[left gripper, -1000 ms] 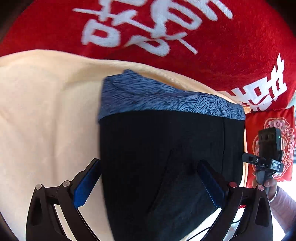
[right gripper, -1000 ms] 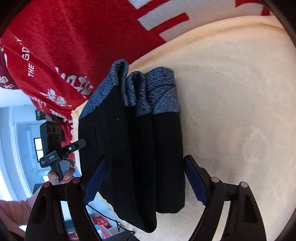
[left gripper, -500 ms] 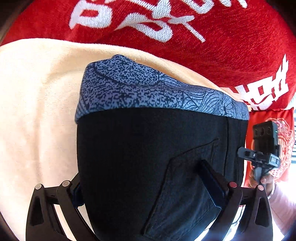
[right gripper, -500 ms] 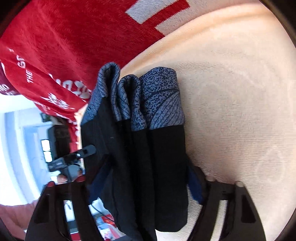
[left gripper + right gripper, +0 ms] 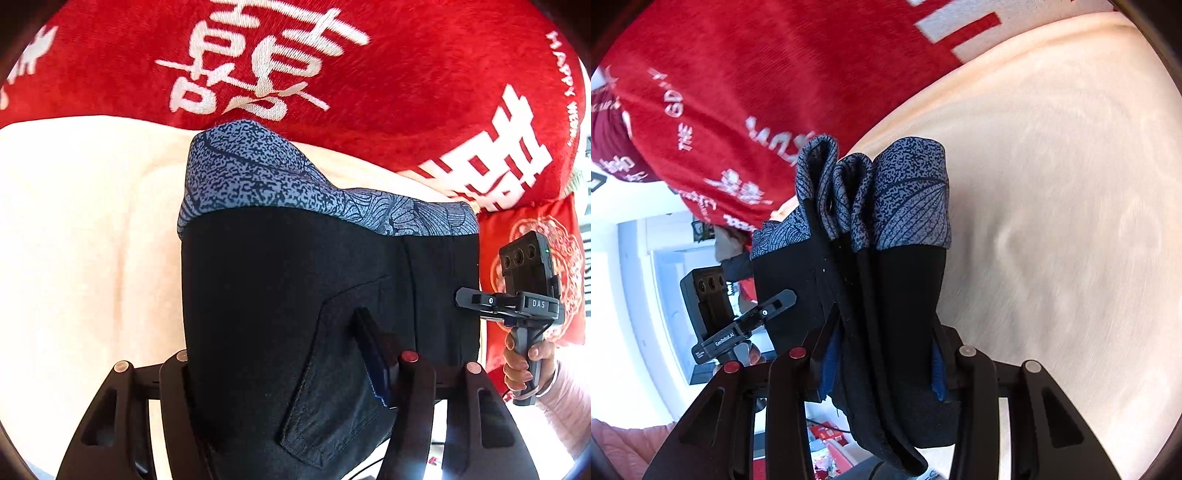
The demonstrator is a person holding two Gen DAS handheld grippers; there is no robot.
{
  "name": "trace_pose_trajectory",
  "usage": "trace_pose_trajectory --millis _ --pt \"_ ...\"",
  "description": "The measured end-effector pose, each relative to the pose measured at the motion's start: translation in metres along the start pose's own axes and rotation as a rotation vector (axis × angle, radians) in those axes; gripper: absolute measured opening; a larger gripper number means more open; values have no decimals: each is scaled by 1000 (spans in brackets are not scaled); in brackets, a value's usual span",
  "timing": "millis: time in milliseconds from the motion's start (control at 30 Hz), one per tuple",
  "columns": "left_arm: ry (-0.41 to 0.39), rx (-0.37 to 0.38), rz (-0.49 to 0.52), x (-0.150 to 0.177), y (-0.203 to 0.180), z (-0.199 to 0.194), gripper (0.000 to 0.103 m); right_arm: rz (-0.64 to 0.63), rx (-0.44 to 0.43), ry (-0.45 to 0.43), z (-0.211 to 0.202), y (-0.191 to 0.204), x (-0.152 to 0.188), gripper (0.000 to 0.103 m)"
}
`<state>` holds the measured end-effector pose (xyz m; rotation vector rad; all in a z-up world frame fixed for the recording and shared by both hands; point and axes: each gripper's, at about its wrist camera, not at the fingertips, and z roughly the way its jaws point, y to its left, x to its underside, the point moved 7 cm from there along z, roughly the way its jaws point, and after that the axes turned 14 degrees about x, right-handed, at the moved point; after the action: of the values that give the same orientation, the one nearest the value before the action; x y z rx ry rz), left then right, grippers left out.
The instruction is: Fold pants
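Observation:
The folded black pants [image 5: 280,295] with a blue patterned waistband [image 5: 258,181] lie on a cream blanket [image 5: 81,229]. My left gripper [image 5: 280,373] is shut on the pants' near side, and its left finger is hidden behind the cloth. In the right wrist view the pants [image 5: 886,295] show as several stacked layers seen edge-on. My right gripper [image 5: 882,362] is shut on that stack. The right gripper also shows in the left wrist view [image 5: 524,295] at the pants' right edge, and the left gripper shows in the right wrist view [image 5: 738,325].
A red blanket with white characters [image 5: 295,66] lies behind the pants. A red patterned cushion [image 5: 535,266] sits at the right. The cream blanket [image 5: 1052,221] spreads to the right of the pants. A bright room [image 5: 635,295] lies past the bed edge.
Both grippers moved forward onto the pants and closed on them from open. The pants now bulge up between the fingers.

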<state>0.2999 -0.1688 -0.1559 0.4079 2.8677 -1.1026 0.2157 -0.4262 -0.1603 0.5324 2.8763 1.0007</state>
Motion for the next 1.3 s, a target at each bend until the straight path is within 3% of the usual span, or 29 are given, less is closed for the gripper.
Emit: trace_pose_trajectory --millis 333,567,733,800,867,1000,1167,1233,1300 --pt "58 -8 26 60 18 -41 63 101 -43 -25 16 24 82 44" --pt "71 -13 35 93 52 -44 65 127 -9 -39 38 29 113 44" --pt "49 -124 -2 108 94 -35 90 117 124 -23 66 21 117 55" --pt "31 -154 28 109 95 -41 90 125 144 -39 62 21 117 66" --pt "19 -204 58 109 96 -49 90 143 234 -55 57 14 118 76" --pt "-4 -302 86 110 94 -72 90 182 304 -72 44 7 125 78" --pt "-36 -353 119 118 84 -94 91 155 439 -123 24 12 142 80" --pt "-19 -362 117 127 78 -96 103 154 463 -138 20 20 149 81" --pt "-14 -368 123 137 68 -97 103 147 480 -152 16 31 156 83"
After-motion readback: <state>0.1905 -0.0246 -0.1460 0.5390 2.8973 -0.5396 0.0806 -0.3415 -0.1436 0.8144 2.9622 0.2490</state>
